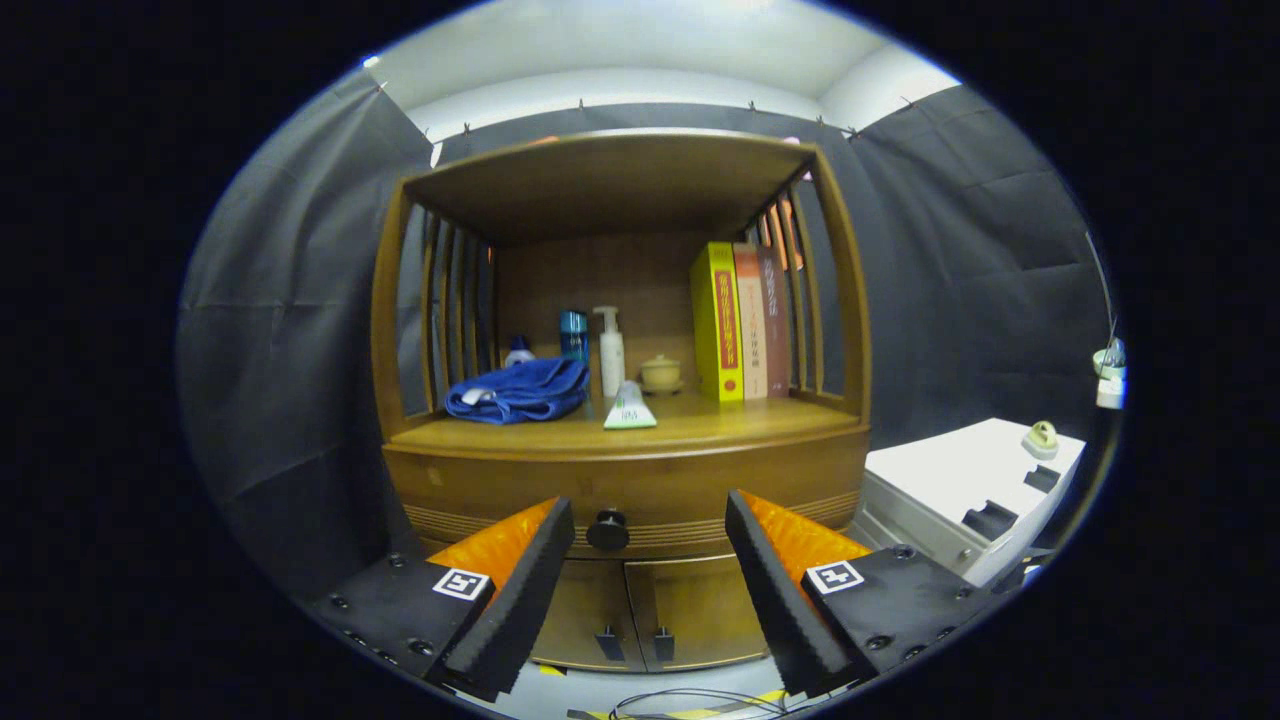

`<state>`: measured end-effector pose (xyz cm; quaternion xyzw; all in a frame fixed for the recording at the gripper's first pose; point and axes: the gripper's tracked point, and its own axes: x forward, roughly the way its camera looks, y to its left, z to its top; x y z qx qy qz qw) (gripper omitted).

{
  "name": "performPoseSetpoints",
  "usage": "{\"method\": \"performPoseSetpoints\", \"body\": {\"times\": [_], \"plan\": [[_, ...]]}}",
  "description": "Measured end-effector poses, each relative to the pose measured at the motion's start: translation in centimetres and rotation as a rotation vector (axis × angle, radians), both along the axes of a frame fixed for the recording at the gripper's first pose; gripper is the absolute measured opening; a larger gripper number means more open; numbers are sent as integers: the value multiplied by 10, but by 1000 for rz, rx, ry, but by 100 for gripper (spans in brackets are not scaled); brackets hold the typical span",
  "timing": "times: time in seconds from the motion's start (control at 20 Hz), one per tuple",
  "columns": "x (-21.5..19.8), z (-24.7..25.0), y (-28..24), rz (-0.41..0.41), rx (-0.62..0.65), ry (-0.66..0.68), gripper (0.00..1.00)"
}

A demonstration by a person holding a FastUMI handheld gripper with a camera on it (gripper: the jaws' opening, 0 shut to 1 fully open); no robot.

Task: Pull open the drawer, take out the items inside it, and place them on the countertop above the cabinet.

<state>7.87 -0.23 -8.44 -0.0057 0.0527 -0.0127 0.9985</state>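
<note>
Wooden cabinet [620,470], drawer [625,500] closed, hand-held gripper [650,520] spread before knob [607,529]

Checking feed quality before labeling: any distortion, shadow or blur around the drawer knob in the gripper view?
Gripper view: strong fisheye, the wooden cabinet bows outward and its countertop edge curves. Gripper view: the shelf underside is shadowed, but the yellow book and blue towel read clearly. Gripper view: the drawer knob is sharp, seen through the gap of the open tool, nearer its left finger.
</note>
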Motion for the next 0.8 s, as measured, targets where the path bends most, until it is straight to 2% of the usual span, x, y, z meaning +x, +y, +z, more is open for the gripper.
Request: {"method": "performPoseSetpoints", "body": {"times": [0.35, 0.45, 0.6, 0.8], "plan": [[-77, 63, -7, 45, 31, -56, 99], [-88, 78, -10, 47, 6, -72, 99], [-101, 95, 3, 92, 21, -79, 98], [-102, 96, 9, 115, 38, -92, 98]]}}
